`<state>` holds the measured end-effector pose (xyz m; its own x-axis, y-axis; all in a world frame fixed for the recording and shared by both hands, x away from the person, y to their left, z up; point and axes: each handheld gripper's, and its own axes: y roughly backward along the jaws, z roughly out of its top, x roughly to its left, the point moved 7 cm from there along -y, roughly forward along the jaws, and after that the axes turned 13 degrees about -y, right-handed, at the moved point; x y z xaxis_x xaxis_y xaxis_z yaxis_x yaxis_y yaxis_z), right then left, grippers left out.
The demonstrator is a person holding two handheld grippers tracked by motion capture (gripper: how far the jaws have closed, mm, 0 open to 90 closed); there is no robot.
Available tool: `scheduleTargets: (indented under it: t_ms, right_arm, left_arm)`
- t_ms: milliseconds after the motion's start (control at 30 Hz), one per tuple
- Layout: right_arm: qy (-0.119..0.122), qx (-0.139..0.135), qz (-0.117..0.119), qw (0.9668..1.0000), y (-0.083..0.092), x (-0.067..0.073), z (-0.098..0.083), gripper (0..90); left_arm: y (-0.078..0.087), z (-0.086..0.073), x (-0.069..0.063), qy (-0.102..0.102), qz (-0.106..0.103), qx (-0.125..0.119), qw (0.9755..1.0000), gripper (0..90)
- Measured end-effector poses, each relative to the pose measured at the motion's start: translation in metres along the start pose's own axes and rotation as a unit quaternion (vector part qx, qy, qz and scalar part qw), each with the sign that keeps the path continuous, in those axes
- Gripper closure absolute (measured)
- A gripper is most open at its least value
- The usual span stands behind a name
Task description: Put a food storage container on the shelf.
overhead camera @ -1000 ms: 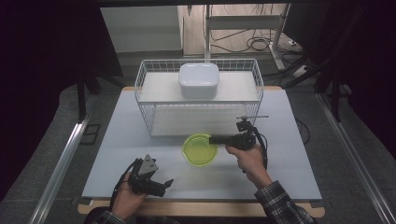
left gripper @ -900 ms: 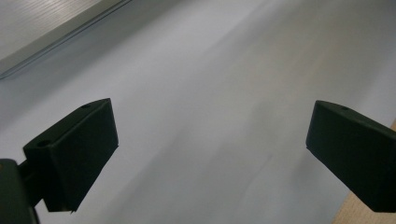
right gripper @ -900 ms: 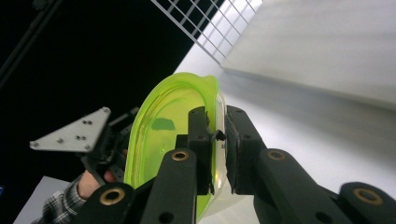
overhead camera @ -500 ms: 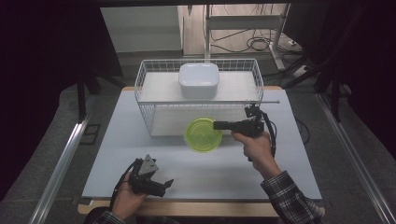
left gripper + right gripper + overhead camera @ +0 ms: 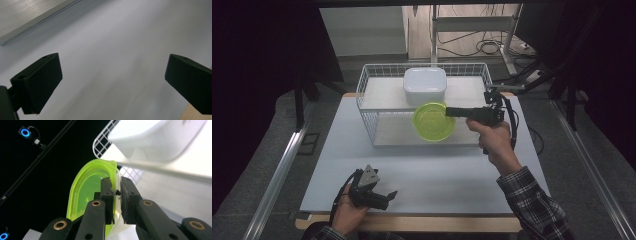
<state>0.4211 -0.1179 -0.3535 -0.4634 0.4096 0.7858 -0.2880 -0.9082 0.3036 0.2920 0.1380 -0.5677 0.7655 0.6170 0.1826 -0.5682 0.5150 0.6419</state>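
Right gripper (image 5: pixel 451 111): jaws closed on the rim of the translucent lime-green plastic bowl (image 5: pixel 434 121). In the right gripper view the 2 black jaws pinch the bowl (image 5: pixel 92 195) wall, 1 inside and 1 outside, with the rim running up between them.

Bowl position: held in the air off the pale grey table (image 5: pixel 422 175), at the front of the white wire basket rack (image 5: pixel 367 107), overlapping the rack's front edge in the high view. It sits just in front of and below the white square lidded container (image 5: pixel 425 85), which stands on the rack's upper shelf. Whether the bowl touches the wire cannot be told.

Key relation: the bowl lies directly off the right gripper's tips, to the person's left of that hand; the gripper's long axis runs roughly level, left-pointing, parallel to the rack front. The grip is on the bowl's right-hand rim, so the bowl hangs out as a lever beyond the jaws. The bowl is tilted, its opening facing up and toward the high camera.

Left gripper (image 5: pixel 387 196): rests low at the near-left of the table, jaws spread wide, holding nothing; the left gripper view shows bare table between them. It is well apart from the bowl; the right hand (image 5: pixel 492 142) is plainly the nearer.

Judgement: next move likely sets the bowl into the rack's lower level; clearance under the upper shelf edge is the concern.
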Motion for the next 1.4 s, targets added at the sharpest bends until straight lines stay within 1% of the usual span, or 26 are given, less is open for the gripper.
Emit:
scheduleTargets:
  t_ms: [167,333,400,533,600,667,900,1067,1100,1133,1200,1400]
  right_arm:
    - [0.005,-0.015,-0.002,0.9999,0.004,0.014,0.018,81.6]
    - [0.002,-0.034,-0.009,0.9994,0.005,0.025,0.037,81.6]
    - [0.001,-0.043,-0.014,0.9990,0.005,0.029,0.045,81.6]
    - [-0.009,-0.062,-0.021,0.9978,0.001,0.036,0.060,81.6]
    - [-0.012,-0.071,-0.030,0.9970,-0.001,0.038,0.066,81.6]
    - [-0.019,-0.079,-0.034,0.9961,-0.004,0.040,0.072,81.6]
    - [-0.038,-0.112,-0.051,0.9917,-0.015,0.040,0.093,81.6]
    - [-0.053,-0.133,-0.066,0.9875,-0.024,0.036,0.104,81.5]
    - [-0.055,-0.139,-0.073,0.9861,-0.025,0.035,0.106,81.5]
    - [-0.058,-0.139,-0.072,0.9859,-0.027,0.034,0.107,81.5]
    - [-0.064,-0.146,-0.078,0.9842,-0.030,0.032,0.110,81.5]
    - [-0.071,-0.156,-0.092,0.9808,-0.040,0.028,0.114,81.4]
  left_arm:
    - [0.000,0.000,0.001,0.007,-0.001,-0.002,1.0000,0.5]
    - [0.000,0.000,0.001,0.003,0.000,0.001,1.0000,0.4]
    - [0.000,0.000,0.000,0.006,-0.002,0.001,1.0000,0.3]
    - [0.000,-0.001,0.000,0.004,-0.002,0.001,1.0000,0.3]
    - [0.000,0.000,0.000,0.004,-0.003,0.001,1.0000,0.3]
    - [0.000,0.000,0.000,0.003,-0.004,0.001,1.0000,0.3]
    - [0.000,0.000,-0.001,0.001,-0.005,0.001,1.0000,0.3]
    - [0.000,0.000,-0.002,0.000,-0.007,0.000,1.0000,0.3]
    - [0.000,0.000,-0.002,0.000,-0.008,0.000,1.0000,0.3]
    - [-0.001,0.000,-0.002,0.001,-0.009,0.000,1.0000,0.3]
    - [-0.001,0.000,-0.002,0.000,-0.009,0.000,1.0000,0.3]
    - [-0.001,0.000,-0.003,-0.001,-0.011,0.000,0.9999,0.4]
